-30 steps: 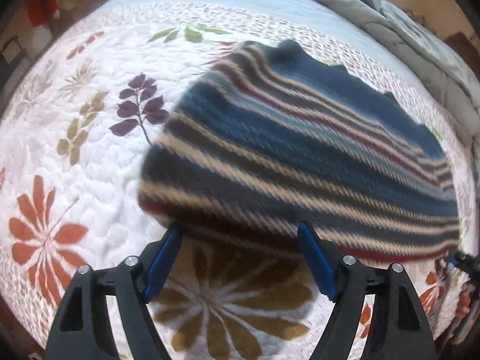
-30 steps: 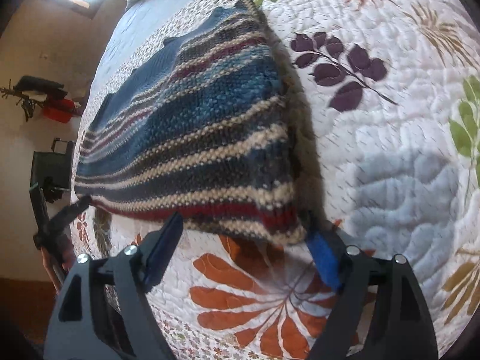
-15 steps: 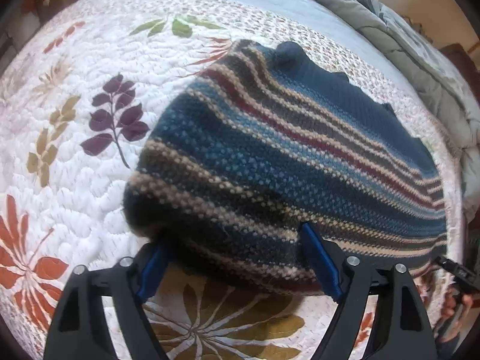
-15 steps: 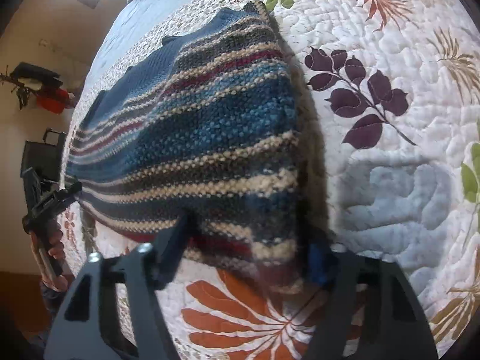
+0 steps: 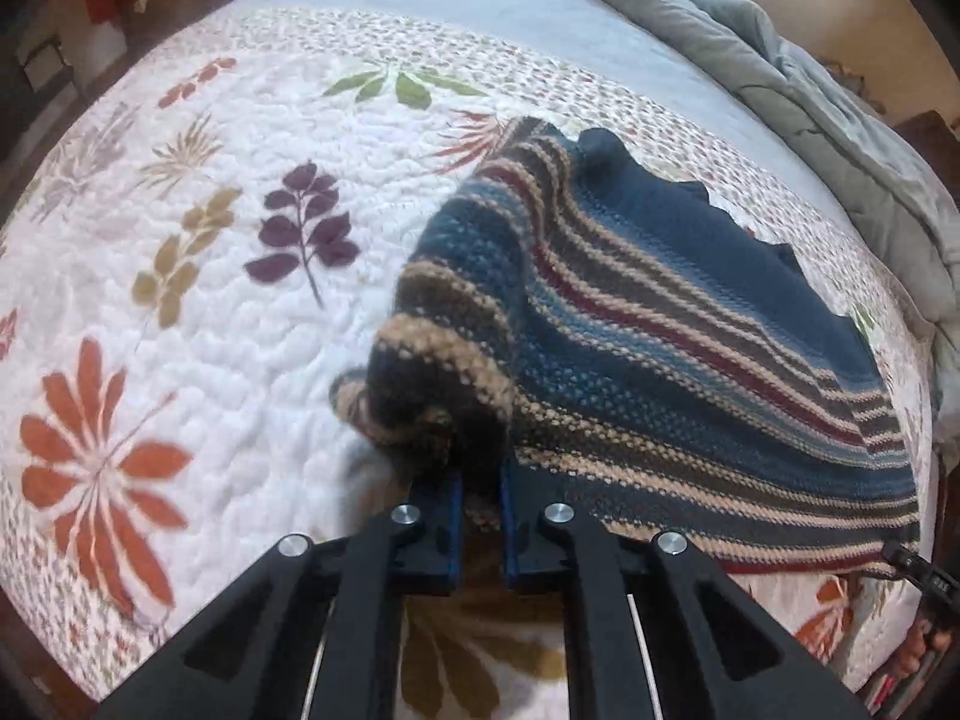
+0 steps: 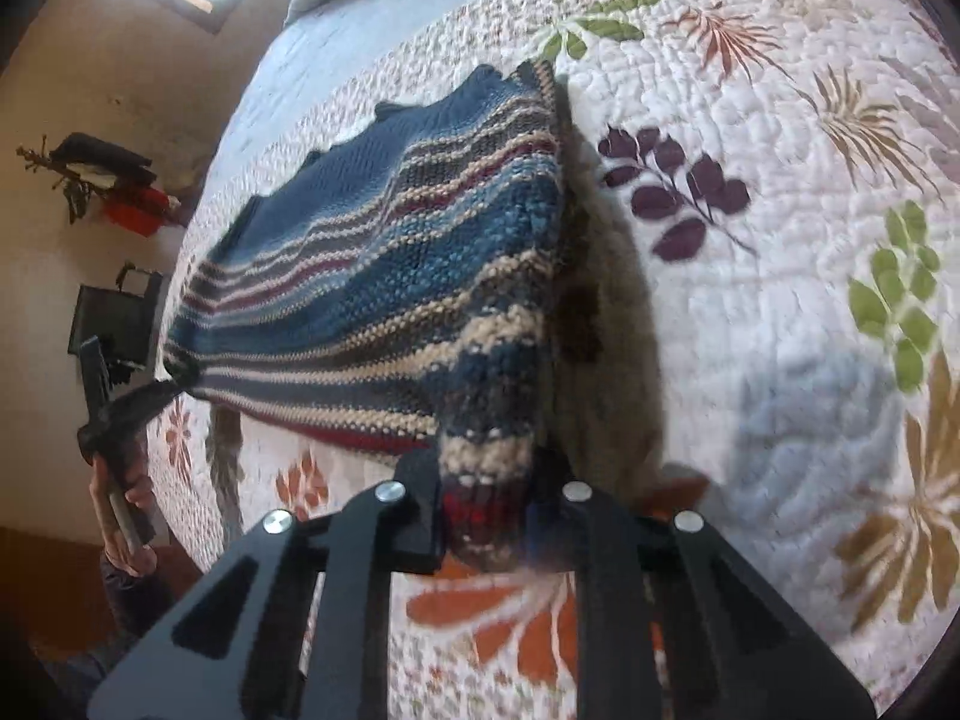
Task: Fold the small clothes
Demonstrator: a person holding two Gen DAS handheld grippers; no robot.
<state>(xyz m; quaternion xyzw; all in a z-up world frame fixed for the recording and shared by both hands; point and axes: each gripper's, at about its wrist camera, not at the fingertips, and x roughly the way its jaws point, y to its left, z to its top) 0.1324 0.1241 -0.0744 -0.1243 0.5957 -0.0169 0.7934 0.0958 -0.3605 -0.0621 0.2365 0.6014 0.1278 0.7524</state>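
Observation:
A small striped knit sweater (image 5: 660,324), blue with tan, red and grey bands, lies on a floral quilt (image 5: 180,300). My left gripper (image 5: 480,498) is shut on the sweater's near left hem corner, bunching the knit between the blue pads. In the right wrist view the same sweater (image 6: 390,276) has its other hem corner pinched in my right gripper (image 6: 486,510), and the hem is lifted off the quilt (image 6: 780,240). The left gripper (image 6: 120,402) shows at the far left there; the right gripper (image 5: 918,576) shows at the far right of the left view.
A grey duvet (image 5: 810,108) is heaped along the far side of the bed. A wall with a red item on a shelf (image 6: 132,204) and a dark chair (image 6: 114,318) stand beyond the bed's edge.
Both grippers moved forward onto the near hem and closed from wide open onto its two corners. The hem now bunches and lifts off the quilt.

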